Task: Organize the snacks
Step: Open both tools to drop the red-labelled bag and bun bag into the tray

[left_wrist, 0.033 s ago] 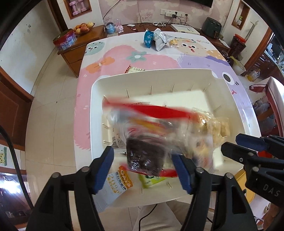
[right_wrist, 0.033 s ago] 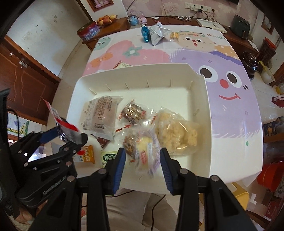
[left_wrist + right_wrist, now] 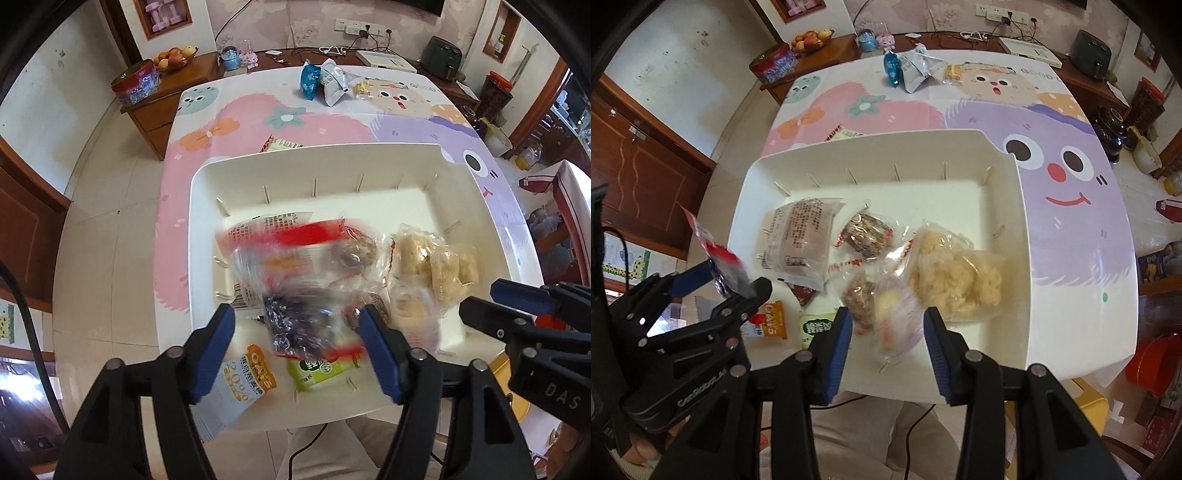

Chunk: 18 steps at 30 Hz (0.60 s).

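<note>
Snack packet [image 3: 306,295] blurred between spread left gripper [image 3: 297,347] pads – right gripper [image 3: 888,345] spread over tray [image 3: 886,151].

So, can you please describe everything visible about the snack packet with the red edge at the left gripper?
The snack packet is a clear plastic wrapper with red sealed ends and a dark, lumpy filling. It is motion-blurred in the left wrist view, tilted, in front of the left gripper, whose blue pads stand apart from it; the jaws have just been opening. It hangs above the white tray. From the right wrist view, whether a pad touches it is unclear.
</note>
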Motion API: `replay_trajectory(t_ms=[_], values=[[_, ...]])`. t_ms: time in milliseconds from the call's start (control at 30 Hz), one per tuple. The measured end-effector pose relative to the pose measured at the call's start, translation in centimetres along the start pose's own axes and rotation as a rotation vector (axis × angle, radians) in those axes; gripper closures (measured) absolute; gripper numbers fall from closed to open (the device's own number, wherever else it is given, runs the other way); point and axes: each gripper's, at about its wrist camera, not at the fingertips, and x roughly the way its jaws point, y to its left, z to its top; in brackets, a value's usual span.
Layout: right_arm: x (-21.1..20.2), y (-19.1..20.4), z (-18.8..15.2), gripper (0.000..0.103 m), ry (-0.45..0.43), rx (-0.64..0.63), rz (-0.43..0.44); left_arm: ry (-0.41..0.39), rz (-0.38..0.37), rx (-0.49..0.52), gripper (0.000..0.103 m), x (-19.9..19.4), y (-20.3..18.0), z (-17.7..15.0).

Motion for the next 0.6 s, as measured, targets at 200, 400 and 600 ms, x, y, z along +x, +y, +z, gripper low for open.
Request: replay_trajectory(t_ms=[200, 400, 600], values=[[0.1, 0.2, -0.3, 0.057, -0.002, -0.011, -0.023, -0.018, 0.018, 0.001, 0.028, -0.3, -0.1, 0.1], [-0.8, 0.3, -0.4, 0.057, -0.041, -0.026, -0.047, -0.018, 0.017, 0.018, 0.028, -0.4, -0.6, 0.0], [-1.2, 0.1, -0.3, 0.057, -0.058, -0.020, -0.059, -0.018, 0.016, 0.032, 0.028, -0.5, -1.1, 0.1]])
